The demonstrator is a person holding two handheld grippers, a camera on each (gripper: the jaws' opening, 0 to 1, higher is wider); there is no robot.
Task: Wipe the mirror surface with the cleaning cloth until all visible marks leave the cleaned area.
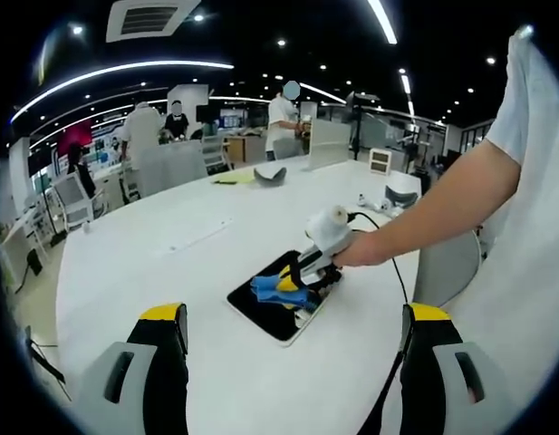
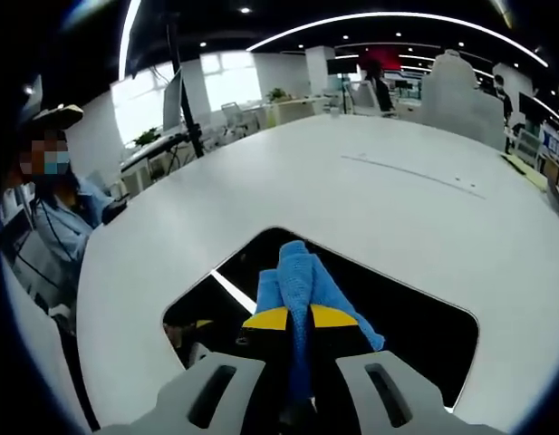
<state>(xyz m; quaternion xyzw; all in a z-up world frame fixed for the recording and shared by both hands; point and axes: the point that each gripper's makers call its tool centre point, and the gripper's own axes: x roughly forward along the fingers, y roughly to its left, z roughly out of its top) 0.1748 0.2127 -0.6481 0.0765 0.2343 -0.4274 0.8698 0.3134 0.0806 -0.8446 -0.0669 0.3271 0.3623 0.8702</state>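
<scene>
A dark rectangular mirror (image 1: 261,302) with a white rim lies flat on the white table (image 1: 170,245). My right gripper (image 1: 295,288), held by a person's hand, is down on the mirror and shut on a blue cleaning cloth (image 1: 272,289). In the right gripper view the folded cloth (image 2: 302,276) sticks out between my yellow-tipped jaws (image 2: 300,319) and rests on the mirror (image 2: 415,317), which reflects a ceiling light. My left gripper (image 1: 295,317) hovers well back from the mirror, its two jaws wide apart and nothing between them.
A person's arm (image 1: 442,204) in a white sleeve reaches in from the right. A cable (image 1: 388,237) trails across the table. Small items (image 1: 270,174) and a white device (image 1: 401,192) sit at the far side. Several people and chairs stand beyond; a masked person (image 2: 53,199) sits left.
</scene>
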